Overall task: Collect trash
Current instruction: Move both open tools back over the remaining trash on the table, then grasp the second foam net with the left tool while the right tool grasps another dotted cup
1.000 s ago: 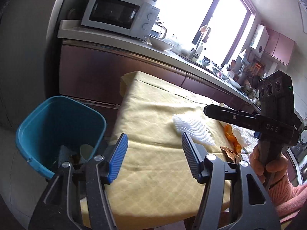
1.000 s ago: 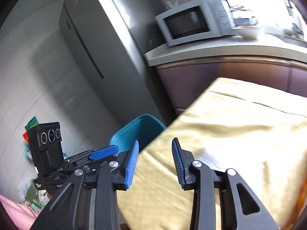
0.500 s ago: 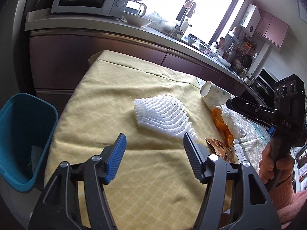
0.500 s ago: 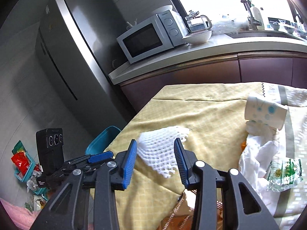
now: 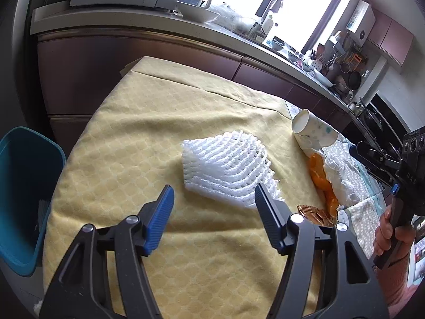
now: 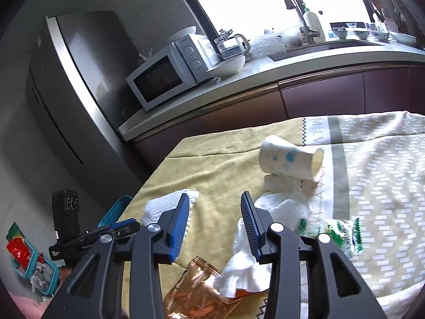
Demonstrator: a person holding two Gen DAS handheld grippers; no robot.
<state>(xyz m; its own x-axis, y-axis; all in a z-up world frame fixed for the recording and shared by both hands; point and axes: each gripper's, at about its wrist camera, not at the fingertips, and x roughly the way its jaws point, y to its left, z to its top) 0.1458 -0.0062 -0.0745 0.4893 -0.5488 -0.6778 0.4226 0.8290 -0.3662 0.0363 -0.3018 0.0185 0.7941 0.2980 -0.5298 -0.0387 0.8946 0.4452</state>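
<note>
Left gripper [image 5: 213,203] hangs over the yellow tablecloth [image 5: 148,122], jaws wide apart with nothing between them. Just past its fingertips lies a white foam net sleeve [image 5: 225,164], flat on the cloth and untouched. Beyond the sleeve a paper cup [image 5: 313,131] with blue spots lies on its side; beside it are orange peel [image 5: 320,178], crumpled white tissue [image 5: 340,175] and a brown foil wrapper [image 5: 314,214], all close together. A teal bin [image 5: 24,186] stands on the floor off the table's left edge.

Right gripper [image 6: 215,216] is held over the same cloth, jaws at a moderate gap and empty. Below and in front of it are the crumpled white tissue [image 6: 265,239] and the brown foil wrapper [image 6: 196,289]; a green and white packet [image 6: 334,232] lies to its right, on a grey-patterned cloth [image 6: 377,186]. The paper cup [image 6: 290,160] lies tipped further off, its mouth to the right. The foam net sleeve [image 6: 159,206] shows partly behind the left finger. The bin's rim [image 6: 114,210] is visible past the table edge. A person's hand [image 5: 390,231] grips the right tool's handle. A microwave [image 6: 170,71] stands on the counter behind.
</note>
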